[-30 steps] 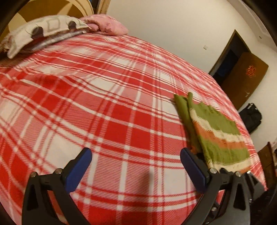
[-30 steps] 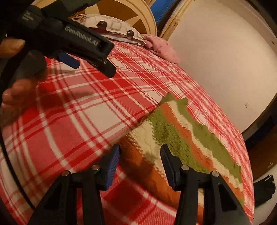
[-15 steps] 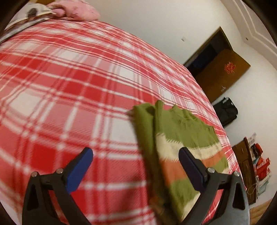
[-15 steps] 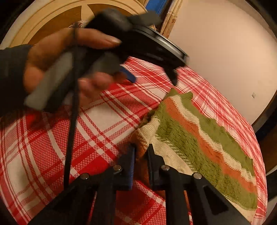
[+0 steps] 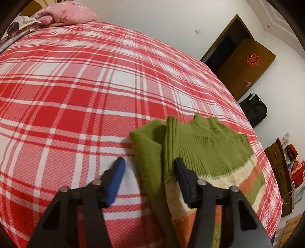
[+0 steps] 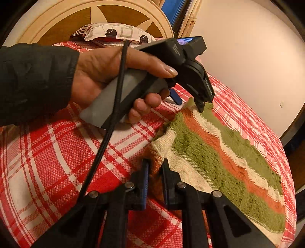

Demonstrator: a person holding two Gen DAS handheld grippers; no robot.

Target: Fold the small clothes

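A small knitted sweater (image 5: 207, 150) with green, cream and orange stripes lies partly folded on the red plaid bed. My left gripper (image 5: 149, 167) is open, its jaws straddling the sweater's folded green edge; it also shows in the right wrist view (image 6: 190, 101) at the garment's far corner. My right gripper (image 6: 155, 167) is shut on the near corner of the sweater (image 6: 219, 152), pinching the cream and orange hem.
The red and white plaid bedcover (image 5: 85, 85) fills both views. Pillows (image 5: 64, 15) lie at the headboard (image 6: 57, 24). A brown door (image 5: 246, 63), a black bag (image 5: 254, 108) and a wooden cabinet (image 5: 282, 167) stand beyond the bed's right edge.
My left gripper has moved down onto the sweater's green edge and its jaws have narrowed. My right gripper closed on the near corner half a second ago and still holds it.
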